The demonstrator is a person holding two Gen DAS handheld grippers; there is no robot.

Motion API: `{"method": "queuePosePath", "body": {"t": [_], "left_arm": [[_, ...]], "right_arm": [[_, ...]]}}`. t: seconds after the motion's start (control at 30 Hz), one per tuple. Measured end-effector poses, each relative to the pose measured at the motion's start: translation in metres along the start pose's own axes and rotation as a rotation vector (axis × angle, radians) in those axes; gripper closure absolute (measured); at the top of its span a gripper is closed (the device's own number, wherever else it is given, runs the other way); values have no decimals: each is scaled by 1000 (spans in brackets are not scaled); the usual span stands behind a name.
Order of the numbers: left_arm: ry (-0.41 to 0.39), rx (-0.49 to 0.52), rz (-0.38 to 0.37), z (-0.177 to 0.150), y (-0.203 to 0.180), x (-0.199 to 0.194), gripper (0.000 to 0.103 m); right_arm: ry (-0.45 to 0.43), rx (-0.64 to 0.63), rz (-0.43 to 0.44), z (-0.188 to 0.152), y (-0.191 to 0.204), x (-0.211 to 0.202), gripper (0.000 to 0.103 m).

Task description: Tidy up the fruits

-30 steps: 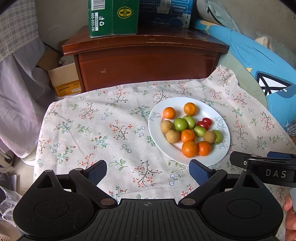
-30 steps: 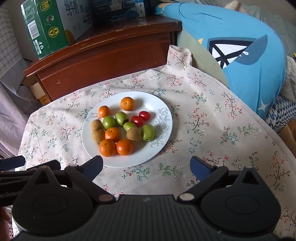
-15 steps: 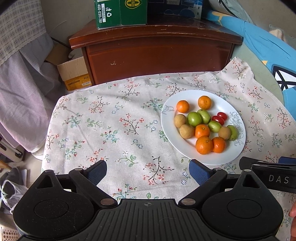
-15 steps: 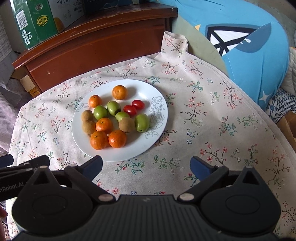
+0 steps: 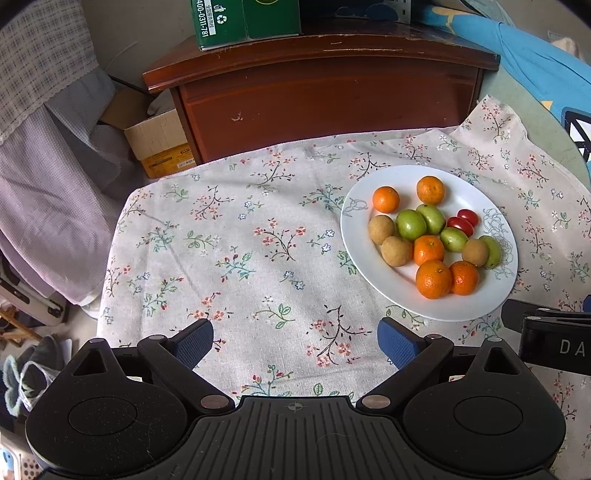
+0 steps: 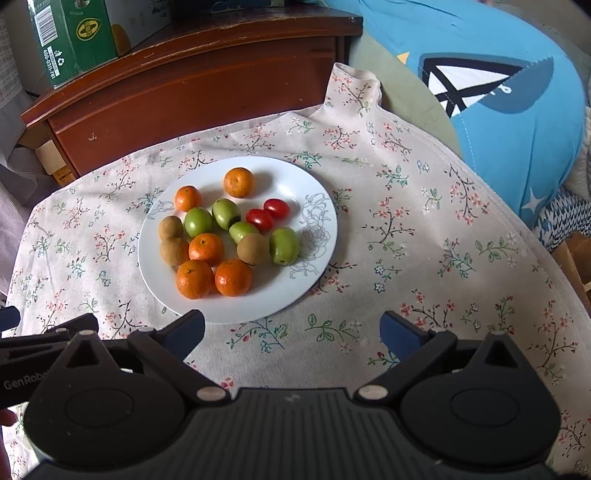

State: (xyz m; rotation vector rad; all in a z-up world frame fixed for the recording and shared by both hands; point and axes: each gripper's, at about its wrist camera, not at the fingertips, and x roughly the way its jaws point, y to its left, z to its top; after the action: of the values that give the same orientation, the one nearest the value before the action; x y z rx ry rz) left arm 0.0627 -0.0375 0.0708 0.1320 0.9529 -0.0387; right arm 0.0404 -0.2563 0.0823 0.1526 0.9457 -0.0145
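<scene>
A white plate [image 5: 476,306] [image 6: 303,280] on the flowered cloth holds mixed fruit: several oranges [image 5: 433,279] [image 6: 194,278], green fruits [image 5: 411,224] [image 6: 284,245], three brown kiwis [image 5: 396,251] [image 6: 253,248] and two red cherry tomatoes [image 5: 460,225] [image 6: 259,220]. My left gripper [image 5: 295,345] is open over bare cloth, left of and nearer than the plate, holding nothing. My right gripper [image 6: 291,332] is open at the plate's near edge, also holding nothing. Part of the right gripper's body shows at the right edge of the left wrist view.
A flowered cloth [image 5: 240,258] [image 6: 424,236] covers the round table. Behind it stands a wooden cabinet [image 5: 325,99] [image 6: 192,88] with a green carton [image 5: 243,18] on top. A blue cushion [image 6: 517,92] lies to the right, a cardboard box [image 5: 159,140] and hanging clothes to the left.
The left gripper has shifted left, so the plate sits further right in its view. The right gripper has moved closer to the plate. Both stay open.
</scene>
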Motion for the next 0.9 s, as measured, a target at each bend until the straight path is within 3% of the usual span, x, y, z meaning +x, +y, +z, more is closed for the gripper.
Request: {"method": "queuePosePath", "body": {"t": [0.9], "left_arm": [[28, -4, 12, 1, -8, 9, 6]], "right_arm": [[-5, -32, -38, -1, 2, 5, 2]]}}
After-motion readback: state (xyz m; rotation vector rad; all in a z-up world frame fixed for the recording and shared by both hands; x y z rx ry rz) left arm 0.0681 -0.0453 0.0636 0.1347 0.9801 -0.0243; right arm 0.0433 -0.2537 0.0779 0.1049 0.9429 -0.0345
